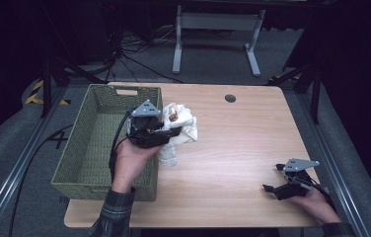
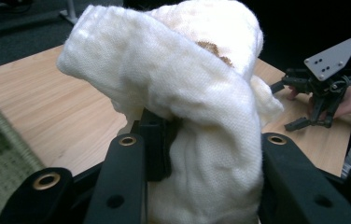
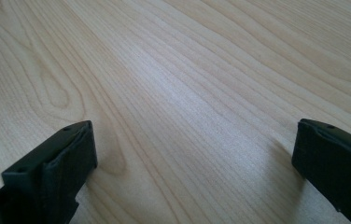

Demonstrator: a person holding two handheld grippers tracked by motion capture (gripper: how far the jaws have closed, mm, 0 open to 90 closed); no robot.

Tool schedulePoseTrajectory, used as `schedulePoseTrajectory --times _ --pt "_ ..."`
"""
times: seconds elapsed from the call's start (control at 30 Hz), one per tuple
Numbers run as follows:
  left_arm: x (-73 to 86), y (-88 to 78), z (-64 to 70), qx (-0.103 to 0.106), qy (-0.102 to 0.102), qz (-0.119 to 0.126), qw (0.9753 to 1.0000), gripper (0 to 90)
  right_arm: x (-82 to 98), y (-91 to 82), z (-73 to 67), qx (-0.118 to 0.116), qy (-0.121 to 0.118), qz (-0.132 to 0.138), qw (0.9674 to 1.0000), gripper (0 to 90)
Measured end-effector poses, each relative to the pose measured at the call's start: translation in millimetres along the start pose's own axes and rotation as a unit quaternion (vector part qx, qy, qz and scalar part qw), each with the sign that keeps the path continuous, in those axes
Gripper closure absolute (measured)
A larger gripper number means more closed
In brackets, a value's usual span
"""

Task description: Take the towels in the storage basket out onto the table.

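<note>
Cloth (image 1: 182, 129), white and crumpled with a brownish stain near its top, hangs from the left tool (image 1: 166, 132), lifted just above the bench (image 1: 242, 148) beside the right wall of the woven green basket (image 1: 82, 148). In the left gripper view the jaws are closed on a thick fold of the cloth (image 2: 187, 107), which bulges up and over them and hides most of what lies ahead.

The relation that matters is sideways: the basket lies directly to the left of the held cloth, its near rim just beside the left hand (image 1: 129, 158), and its open interior looks empty. The cloth's bulk droops down and to the right of the jaws, away from the basket, with a loose tail hanging close to the bench surface. Judging from this, the carrying hand needs a short move leftward over the rim, high enough for the trailing end to pass the wall instead of catching on it.

The right tool (image 1: 278, 178) rests low at the bench's far right corner, well apart from cloth and basket, jaws spread wide with nothing between them; the right gripper view shows bare wood grain between its tips (image 3: 192, 130). The left hand is plainly the nearer one.
</note>
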State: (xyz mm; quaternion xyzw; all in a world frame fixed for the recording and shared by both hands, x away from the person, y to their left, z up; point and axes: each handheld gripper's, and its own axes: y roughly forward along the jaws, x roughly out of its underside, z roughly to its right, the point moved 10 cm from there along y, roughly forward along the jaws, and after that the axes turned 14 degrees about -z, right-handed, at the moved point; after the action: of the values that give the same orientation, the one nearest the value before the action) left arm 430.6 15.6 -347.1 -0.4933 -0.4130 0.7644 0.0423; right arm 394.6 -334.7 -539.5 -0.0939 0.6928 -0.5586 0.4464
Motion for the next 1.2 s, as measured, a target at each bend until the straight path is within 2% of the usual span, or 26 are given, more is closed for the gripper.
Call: schedulePoseTrajectory --times 0.4,0.5,1.2 --pt "-10.0 30.8 24.3 0.019 0.022 0.000 0.9996 66.7 0.0 0.0 0.1 0.000 0.000 0.000 1.0000 0.1" --pt "-10.4 40.0 29.7 0.022 0.018 0.001 0.9996 66.7 0.0 0.0 0.0 0.000 0.000 0.000 1.0000 0.1" --pt "-4.6 102.9 62.1 0.037 0.039 -0.012 0.9985 66.9 0.1 0.0 0.1 0.000 0.000 0.000 1.0000 0.1"
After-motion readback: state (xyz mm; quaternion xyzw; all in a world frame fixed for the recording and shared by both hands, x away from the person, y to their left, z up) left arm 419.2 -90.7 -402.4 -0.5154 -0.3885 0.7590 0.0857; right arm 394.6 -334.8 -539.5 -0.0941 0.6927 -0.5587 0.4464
